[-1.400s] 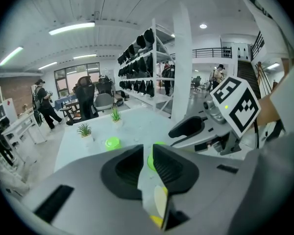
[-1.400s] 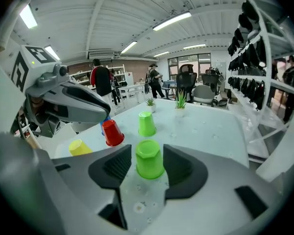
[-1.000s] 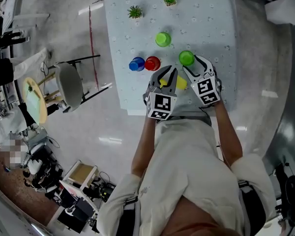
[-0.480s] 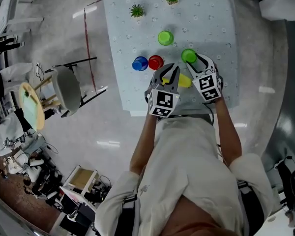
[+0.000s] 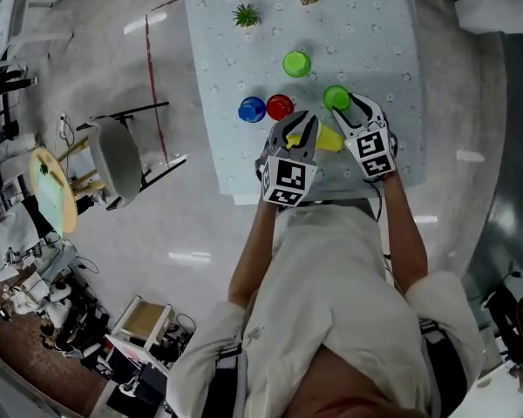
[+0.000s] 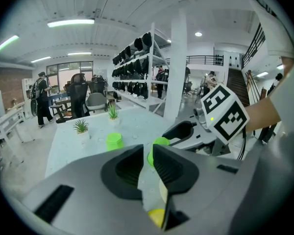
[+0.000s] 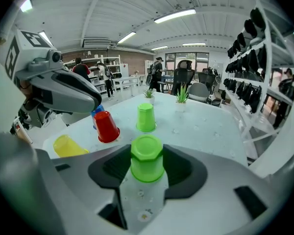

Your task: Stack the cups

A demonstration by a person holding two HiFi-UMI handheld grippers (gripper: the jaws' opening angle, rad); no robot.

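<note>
The green cup (image 7: 147, 158) stands upside down near the table's (image 5: 375, 33) front edge, at the right of the group. The right gripper view shows it filling the gap between the jaws, both pads against its sides. The head view hides that contact under the right gripper (image 5: 344, 107). Its jaws have just been closing and now clamp the cup, about midway open.

From that cup in the head view, a second green cup (image 5: 296, 64) sits at 11 o'clock. The red cup (image 5: 280, 107) and blue cup (image 5: 252, 109) stand touching at 9 o'clock, and the yellow cup (image 5: 329, 139) lies at 6 o'clock between the two grippers. The right gripper view shows the yellow cup tipped on its side and only a sliver of blue behind the red. The left gripper view shows neither red nor blue.

The left gripper (image 5: 298, 122) has its jaws pressed together. A bit of yellow shows low in the slit, though contact cannot be told.

Two small plants (image 5: 247, 14) stand at 12 o'clock, at the far edge.
</note>
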